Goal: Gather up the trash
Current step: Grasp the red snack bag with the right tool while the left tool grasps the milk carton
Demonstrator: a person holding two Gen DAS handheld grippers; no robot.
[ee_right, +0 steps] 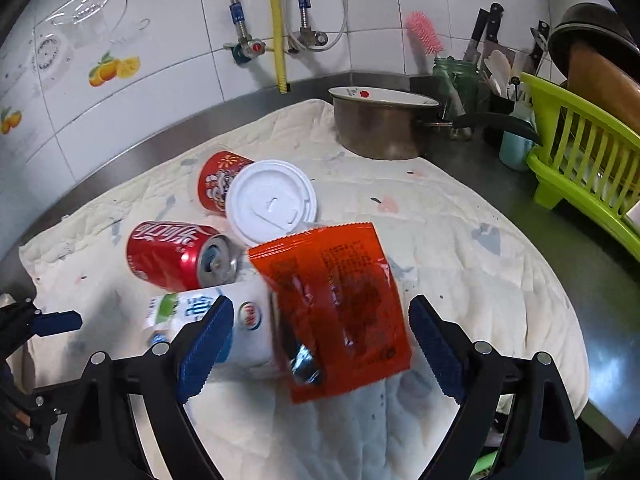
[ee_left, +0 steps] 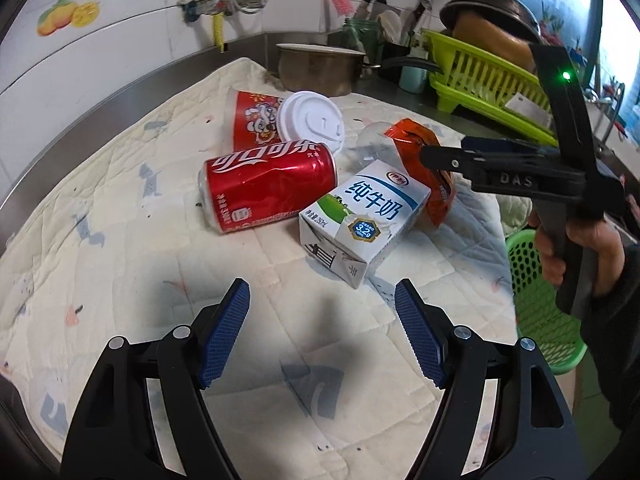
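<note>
Right wrist: right tongs [ee_right: 320,344] spread around wrapper [ee_right: 340,300], left tongs [ee_left: 322,336] spread, empty. Could snag carton [ee_right: 248,328] alongside.

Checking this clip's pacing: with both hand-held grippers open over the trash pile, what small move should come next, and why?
Probably ease the right hand-held gripper forward and close on the orange wrapper. Its jaws stand open on either side of the wrapper, not yet pressing it, while the left hand-held gripper is open and empty, short of the milk carton.
</note>
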